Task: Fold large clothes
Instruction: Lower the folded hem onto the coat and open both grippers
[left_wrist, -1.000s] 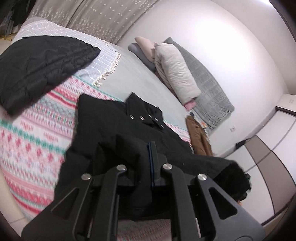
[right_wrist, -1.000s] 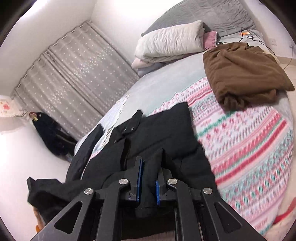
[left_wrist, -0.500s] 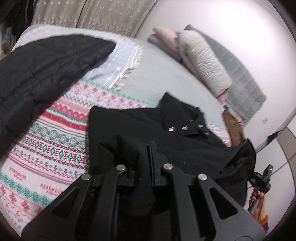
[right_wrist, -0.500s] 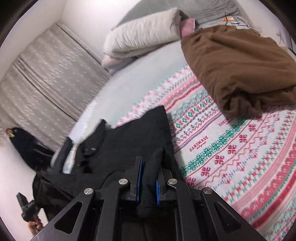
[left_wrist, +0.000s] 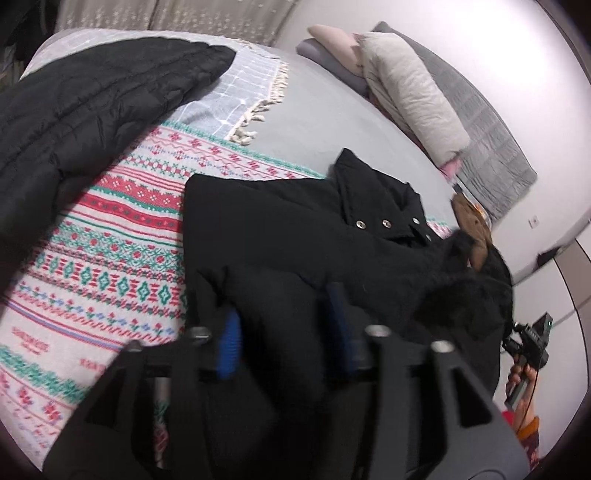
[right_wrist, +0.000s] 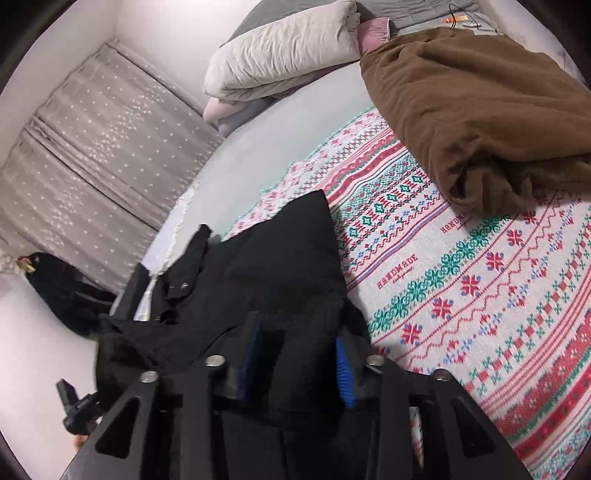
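Observation:
A large black coat (left_wrist: 295, 229) with silver snap buttons lies on the patterned bedspread (left_wrist: 110, 236). It also shows in the right wrist view (right_wrist: 288, 266). My left gripper (left_wrist: 284, 332) is open, its blue pads spread apart with the coat's near edge lying loose between them. My right gripper (right_wrist: 299, 365) is open too, its pads apart over the coat's other near corner. A fold of the coat hangs off the bed edge (left_wrist: 472, 295).
A black quilted jacket (left_wrist: 81, 110) lies at the far left on a grey fringed throw (left_wrist: 243, 96). A brown garment (right_wrist: 480, 103) lies heaped at the right. Pillows (right_wrist: 280, 55) are stacked at the headboard. Curtains (right_wrist: 92, 155) hang behind. A hand holds a device (left_wrist: 528, 347).
Both grippers were shut on the coat's near edge; their jaws have now opened wide and let go of the cloth. Both have moved forward and lower toward the bed.

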